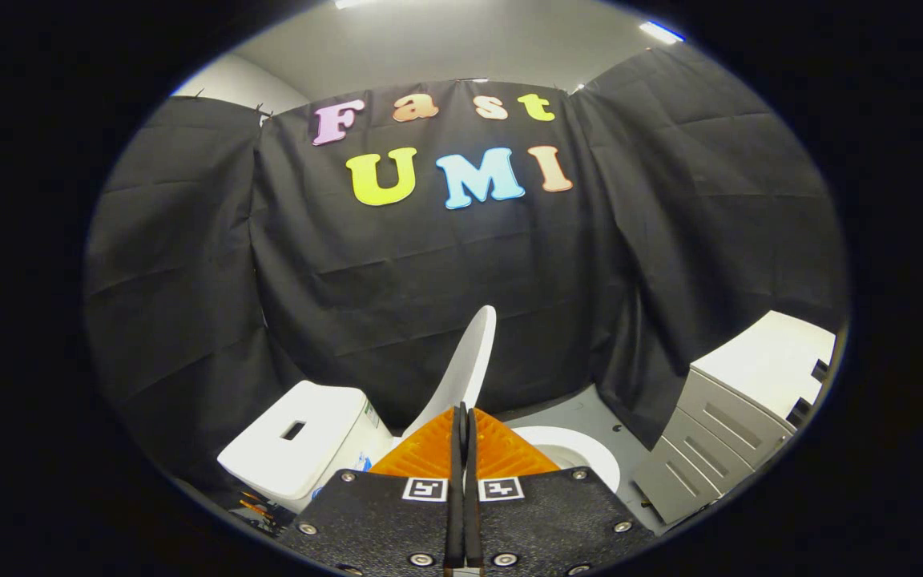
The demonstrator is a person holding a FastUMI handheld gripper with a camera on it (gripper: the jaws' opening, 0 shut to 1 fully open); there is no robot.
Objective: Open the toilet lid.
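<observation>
The tongs [463, 425] are closed, fingers pressed together with no gap and nothing between them, their tips just before the raised lid's lower edge; whether they touch it is unclear. The smooth white plastic toilet lid [465, 365] stands tilted up just beyond the fingers, between the white ceramic tank [301, 445] at left and the partly hidden white seat ring [582, 453] at right.

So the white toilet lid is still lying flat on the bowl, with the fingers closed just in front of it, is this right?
Not quite: the gripper view shows the white toilet lid raised, standing nearly upright above the white toilet bowl. The gripper fingers are closed just in front of it, as you say.
</observation>
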